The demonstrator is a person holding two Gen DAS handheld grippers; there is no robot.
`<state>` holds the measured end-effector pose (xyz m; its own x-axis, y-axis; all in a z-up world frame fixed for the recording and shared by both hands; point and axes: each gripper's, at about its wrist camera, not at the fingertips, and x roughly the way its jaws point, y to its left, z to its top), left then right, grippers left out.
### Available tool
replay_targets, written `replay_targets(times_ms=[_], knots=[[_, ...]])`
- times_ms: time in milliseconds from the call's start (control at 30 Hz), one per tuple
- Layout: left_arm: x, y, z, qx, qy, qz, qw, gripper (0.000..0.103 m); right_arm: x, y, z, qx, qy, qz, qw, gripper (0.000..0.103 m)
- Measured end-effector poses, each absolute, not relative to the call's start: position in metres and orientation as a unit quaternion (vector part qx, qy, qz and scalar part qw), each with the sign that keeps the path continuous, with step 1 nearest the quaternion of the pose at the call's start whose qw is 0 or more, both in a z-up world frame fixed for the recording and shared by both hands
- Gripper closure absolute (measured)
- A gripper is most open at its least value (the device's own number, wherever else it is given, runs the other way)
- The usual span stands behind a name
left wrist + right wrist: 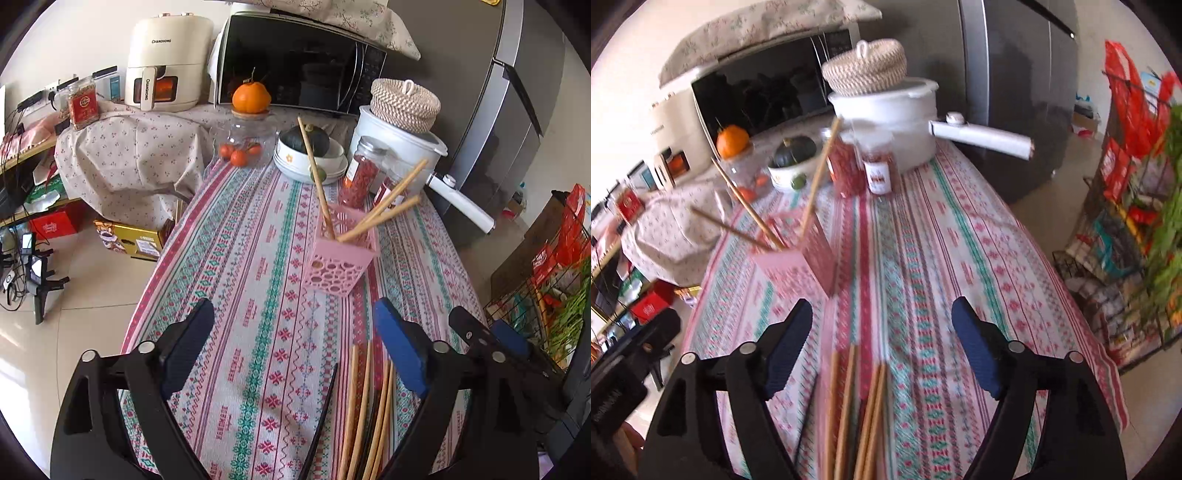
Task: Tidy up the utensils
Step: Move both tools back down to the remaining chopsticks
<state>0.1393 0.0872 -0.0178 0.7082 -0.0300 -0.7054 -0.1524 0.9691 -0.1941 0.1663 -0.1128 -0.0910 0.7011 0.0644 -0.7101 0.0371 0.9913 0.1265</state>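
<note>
Left hand-held gripper (293, 341) wide open, holding nothing. Right hand-held gripper (882, 339) also wide open, empty above loose chopsticks (849, 406) on the table (960, 240). Pinch 1 pair mid-length, then lift toward the pink holder (798, 258), 3 chopsticks already inside.

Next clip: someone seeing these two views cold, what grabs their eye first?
Probably the pink perforated holder mid-table on the striped tablecloth, with three wooden chopsticks splaying out of it. Next, the loose chopsticks lying flat at the near edge, between the open fingers of the right claw. Behind, a bright orange fruit sits on a glass jar before the microwave.
</note>
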Motion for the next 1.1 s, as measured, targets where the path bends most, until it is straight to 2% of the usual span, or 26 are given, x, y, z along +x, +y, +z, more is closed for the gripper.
replay_targets(times_ms=[267, 500, 900, 1100], knots=[[0.133, 0.073, -0.035, -0.089, 0.402, 0.024, 0.911, 0.008, 0.155, -0.131, -0.114, 0.068, 0.416, -0.006, 0.907, 0.018], [0.136, 0.066, -0.057, -0.065, 0.441, 0.006, 0.895, 0.007, 0.146, -0.147, -0.131, 0.078, 0.446, 0.005, 0.891, 0.007], [0.153, 0.07, -0.099, -0.076, 0.519, 0.005, 0.851, 0.007, 0.141, -0.178, -0.168, 0.097, 0.507, -0.001, 0.857, 0.007], [0.163, 0.073, -0.115, -0.125, 0.55, -0.011, 0.825, 0.007, 0.135, -0.183, -0.174, 0.083, 0.521, -0.005, 0.849, 0.007]])
